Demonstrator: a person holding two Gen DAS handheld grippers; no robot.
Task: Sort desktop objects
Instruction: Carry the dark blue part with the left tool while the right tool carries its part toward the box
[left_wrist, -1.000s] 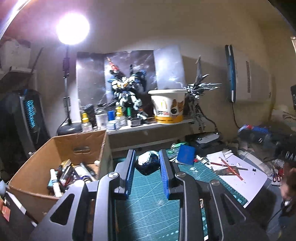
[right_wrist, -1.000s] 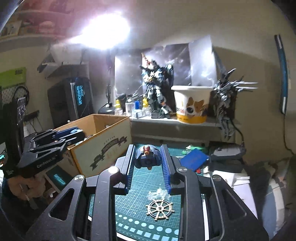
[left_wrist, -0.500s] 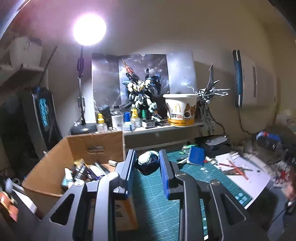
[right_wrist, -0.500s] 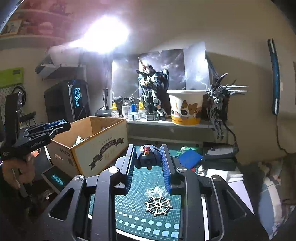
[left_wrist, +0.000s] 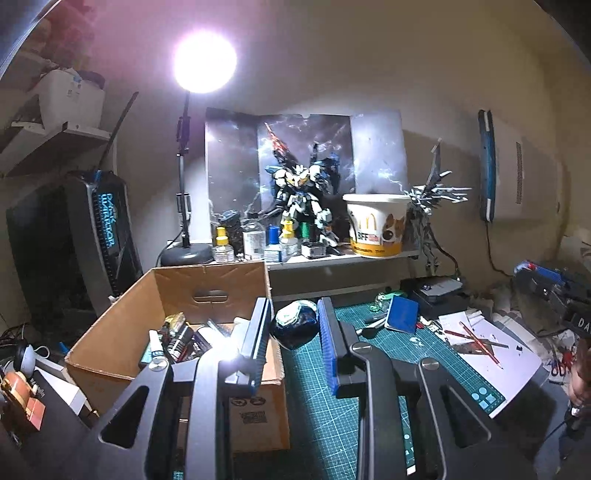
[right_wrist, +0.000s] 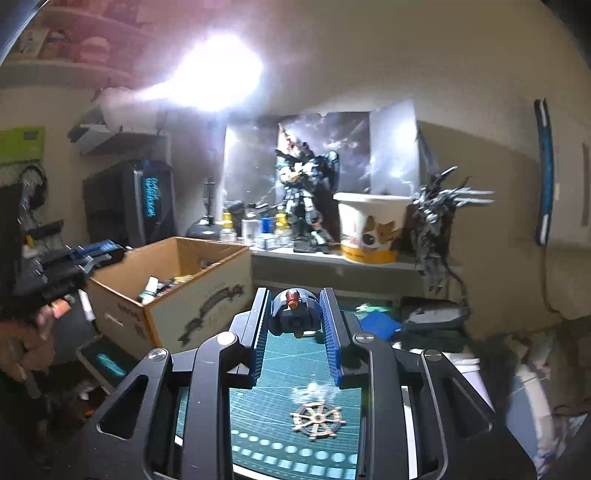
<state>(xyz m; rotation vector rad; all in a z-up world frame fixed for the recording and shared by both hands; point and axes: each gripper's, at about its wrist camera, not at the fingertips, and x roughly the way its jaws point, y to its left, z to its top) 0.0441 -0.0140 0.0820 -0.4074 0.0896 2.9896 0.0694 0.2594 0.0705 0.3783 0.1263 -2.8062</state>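
Observation:
My left gripper is shut on a dark blue and white rounded object, held in the air beside the right wall of an open cardboard box that holds several tubes and markers. My right gripper is shut on a small blue model part with a red and orange knob, held above the green cutting mat. A wooden ship's wheel lies on the mat below it. The box also shows at the left in the right wrist view.
A raised shelf at the back carries paint bottles, a robot model and a printed bucket. A blue pad, white paper with red pencils and small tools lie on the mat's right side. A desk lamp stands behind the box.
My left gripper has moved left and up with its object, nearer the box. My right gripper has risen slightly with the blue part and shifted towards the box.

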